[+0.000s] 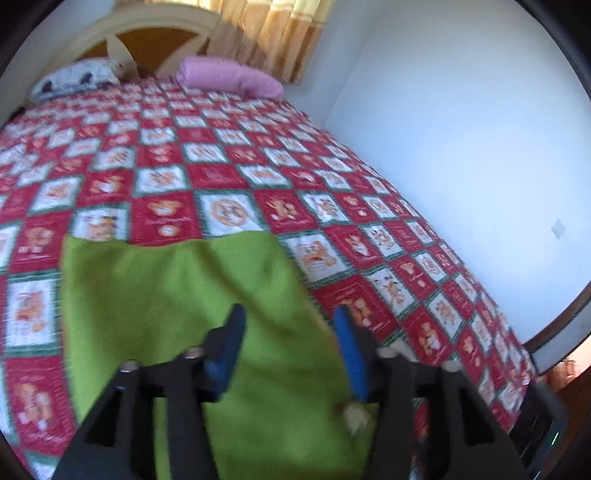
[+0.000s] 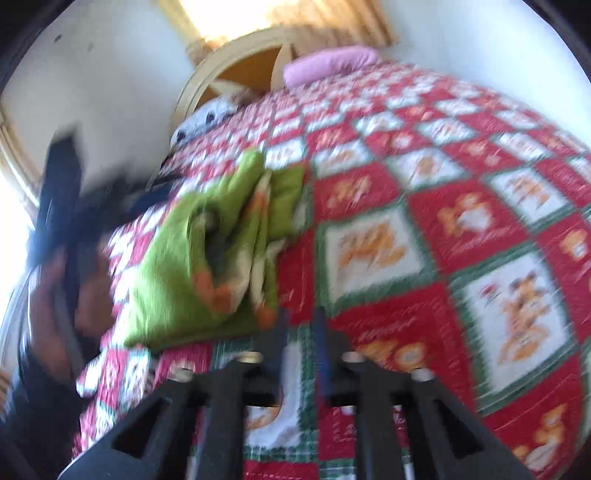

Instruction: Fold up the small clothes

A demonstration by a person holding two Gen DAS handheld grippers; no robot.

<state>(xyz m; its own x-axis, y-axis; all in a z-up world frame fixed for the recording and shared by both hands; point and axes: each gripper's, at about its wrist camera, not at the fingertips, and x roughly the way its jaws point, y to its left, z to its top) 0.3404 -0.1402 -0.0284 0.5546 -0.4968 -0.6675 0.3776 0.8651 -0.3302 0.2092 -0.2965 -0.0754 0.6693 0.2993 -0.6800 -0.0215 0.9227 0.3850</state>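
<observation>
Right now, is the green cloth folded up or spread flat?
Folded. The green cloth lies bunched in layers on the quilt, its orange-and-white inside showing between them.

One green garment (image 1: pixel 177 295) lies near the foot edge of the one bed, on its single red-and-white checked quilt (image 1: pixel 229 173). Two pillows sit along the head edge: one pink pillow (image 1: pixel 229 75) toward the wall-side corner and one white patterned pillow (image 1: pixel 74 75) toward the opposite corner. One arched headboard (image 1: pixel 147 33) stands behind them, with one set of tan curtains (image 1: pixel 280 33) above. Two grippers count in all, the left gripper (image 1: pixel 288 325) and the right gripper (image 2: pixel 301 325), each with two fingers
</observation>
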